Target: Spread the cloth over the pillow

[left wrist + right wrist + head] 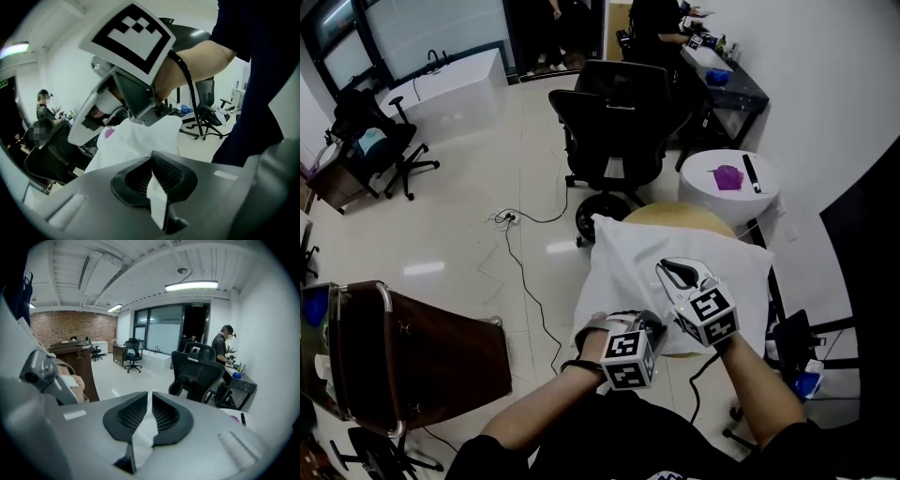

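Observation:
A white cloth (675, 272) lies draped over a bulky shape on a round tan seat (680, 216). I cannot tell the pillow apart from the cloth. My left gripper (649, 325) is at the cloth's near edge and is shut on it. In the left gripper view a white fold (157, 201) sits pinched between the closed jaws of the left gripper (152, 158), and the cloth (136, 140) hangs beyond. My right gripper (677, 273) is raised over the cloth's near right part. It is shut on a white fold (144, 430) in the right gripper view.
A black office chair (619, 122) stands just beyond the seat. A white round table (717, 192) with a purple thing is at the right. A brown cabinet (422, 352) is near left. A cable (520, 253) trails on the floor. A person stands at the far desk (736, 89).

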Available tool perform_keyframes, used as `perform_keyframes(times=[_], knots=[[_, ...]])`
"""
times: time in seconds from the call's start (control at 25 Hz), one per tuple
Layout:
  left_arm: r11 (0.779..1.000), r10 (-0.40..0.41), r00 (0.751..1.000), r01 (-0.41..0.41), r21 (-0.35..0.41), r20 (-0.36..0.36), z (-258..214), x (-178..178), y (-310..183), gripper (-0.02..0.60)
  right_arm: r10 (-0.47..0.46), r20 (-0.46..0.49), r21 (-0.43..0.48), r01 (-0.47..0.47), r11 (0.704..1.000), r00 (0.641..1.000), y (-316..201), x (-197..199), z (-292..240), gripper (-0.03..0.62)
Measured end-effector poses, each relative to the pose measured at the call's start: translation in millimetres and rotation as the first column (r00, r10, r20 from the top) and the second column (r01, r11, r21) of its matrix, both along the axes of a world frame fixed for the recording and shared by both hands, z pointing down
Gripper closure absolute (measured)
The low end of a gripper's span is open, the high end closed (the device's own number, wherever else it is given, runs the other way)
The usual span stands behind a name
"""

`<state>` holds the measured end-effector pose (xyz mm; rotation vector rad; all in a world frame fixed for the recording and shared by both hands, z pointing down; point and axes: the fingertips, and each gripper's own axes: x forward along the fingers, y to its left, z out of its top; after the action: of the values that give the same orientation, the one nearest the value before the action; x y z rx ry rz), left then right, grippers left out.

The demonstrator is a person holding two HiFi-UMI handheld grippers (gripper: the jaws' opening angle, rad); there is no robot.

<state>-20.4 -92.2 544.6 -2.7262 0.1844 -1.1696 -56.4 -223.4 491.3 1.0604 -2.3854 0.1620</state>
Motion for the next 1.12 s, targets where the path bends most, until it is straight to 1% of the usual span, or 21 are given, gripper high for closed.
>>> perform_keyframes(times=[0.12,0.24,0.32,0.44,0.52,0.6,0.68,0.8,0.88,0.92,1.0,1.12], knots=[[0.999,0.037,0.999,-0.037,0.003,0.021,15.8,21.7,0.9,0.579,0.001,-0.032,-0.034,-0.002,0.999,0.999,-2.7,7.2,13.0,0.559],[0.998,0.060,0.997,-0.060,0.008,0.038,28.9,36.6,-0.8,0.579,-0.058,-0.087,-0.091,0.050,0.995,0.994,-5.2,8.9,34.7,0.555],[0.996,0.083,0.996,-0.083,0.014,0.035,30.7,48.0,1.8,0.579,-0.092,-0.113,-0.127,0.078,0.989,0.989,-8.4,9.8,42.4,0.551],[0.991,0.122,0.992,-0.122,0.047,0.018,24.3,65.2,8.1,0.579,-0.124,-0.117,-0.170,0.104,0.980,0.985,-14.8,6.6,43.2,0.524],[0.985,0.154,0.988,-0.155,0.071,0.017,20.6,74.9,14.6,0.579,-0.149,-0.121,-0.198,0.123,0.972,0.981,-19.3,2.7,44.8,0.482],[0.976,0.192,0.981,-0.194,0.096,0.026,19.3,84.5,22.9,0.579,-0.178,-0.157,-0.218,0.142,0.966,0.971,-23.5,2.0,49.3,0.470],[0.966,0.228,0.973,-0.231,0.118,0.038,20.2,93.0,31.5,0.579,-0.215,-0.235,-0.241,0.158,0.958,0.948,-26.3,5.0,59.7,0.461],[0.950,0.280,0.958,-0.285,0.131,0.054,24.4,102.9,46.5,0.579,-0.287,-0.372,-0.261,0.198,0.945,0.883,-26.7,8.8,80.1,0.454],[0.941,0.304,0.950,-0.311,0.135,0.070,30.2,106.3,53.3,0.579,-0.320,-0.436,-0.256,0.225,0.940,0.841,-25.6,8.2,90.0,0.454],[0.940,0.308,0.948,-0.316,0.132,0.075,33.4,106.9,54.6,0.579,-0.328,-0.457,-0.256,0.231,0.939,0.827,-25.8,7.9,94.9,0.454],[0.941,0.309,0.948,-0.317,0.120,0.082,39.1,106.6,54.7,0.579,-0.328,-0.483,-0.270,0.218,0.938,0.812,-28.8,10.8,107.7,0.457],[0.945,0.301,0.950,-0.309,0.106,0.081,43.5,105.0,52.4,0.579,-0.296,-0.523,-0.288,0.161,0.944,0.799,-38.5,25.2,125.4,0.508]])
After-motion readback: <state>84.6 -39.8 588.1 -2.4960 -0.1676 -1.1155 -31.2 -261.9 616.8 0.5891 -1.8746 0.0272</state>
